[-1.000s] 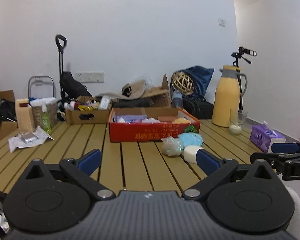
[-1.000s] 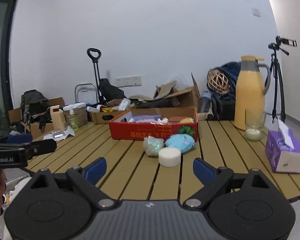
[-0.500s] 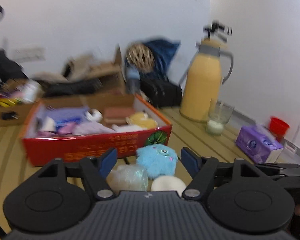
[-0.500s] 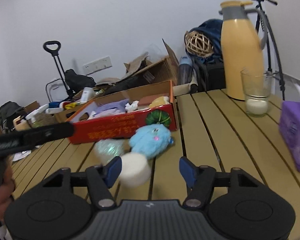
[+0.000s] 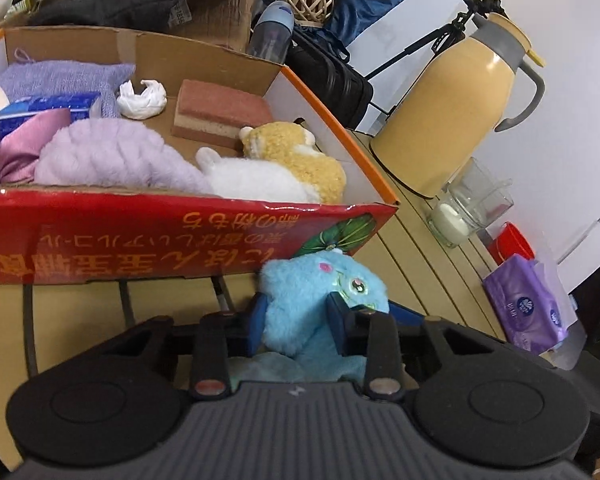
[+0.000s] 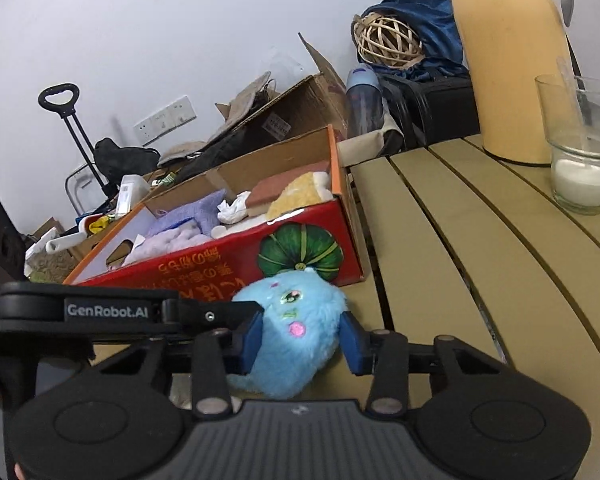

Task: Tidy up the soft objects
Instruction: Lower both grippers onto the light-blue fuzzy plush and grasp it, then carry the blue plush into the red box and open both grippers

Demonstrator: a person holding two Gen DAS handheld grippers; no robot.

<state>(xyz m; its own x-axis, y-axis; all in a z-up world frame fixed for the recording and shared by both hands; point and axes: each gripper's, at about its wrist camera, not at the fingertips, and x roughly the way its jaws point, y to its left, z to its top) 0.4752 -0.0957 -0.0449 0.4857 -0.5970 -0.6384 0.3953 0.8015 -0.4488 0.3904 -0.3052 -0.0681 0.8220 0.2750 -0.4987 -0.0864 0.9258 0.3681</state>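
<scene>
Both grippers are closing on the same item: the blue plush toy point(image 5: 320, 300), which is sitting on the slatted table point(image 6: 480, 248) just in front of the red cardboard box point(image 5: 140, 236), at its right front corner.

Left gripper point(image 5: 298, 318): blue pads are pressing into the plush from both sides, fur bulging over the pads; jaws clamped on the toy. In the right wrist view the left gripper's arm is reaching in from the left, its pad lying against the toy's left flank.

Right gripper point(image 6: 300, 340): pads are sitting against either side of the plush, squeezing it lightly; gripping the toy. Whether the toy is lifting off the table or resting on it cannot be told.

Box contents showing in the left wrist view: lilac fluffy item point(image 5: 112, 160), white-and-yellow plush point(image 5: 284, 168), brown sponge point(image 5: 220, 114), crumpled white tissue point(image 5: 142, 100), knitted purple cloth point(image 5: 64, 76).

Standing on the table to the right, well apart from the toy: yellow thermos jug point(image 5: 460, 120), glass with a white candle point(image 6: 580, 160), purple tissue pack point(image 5: 528, 300)
</scene>
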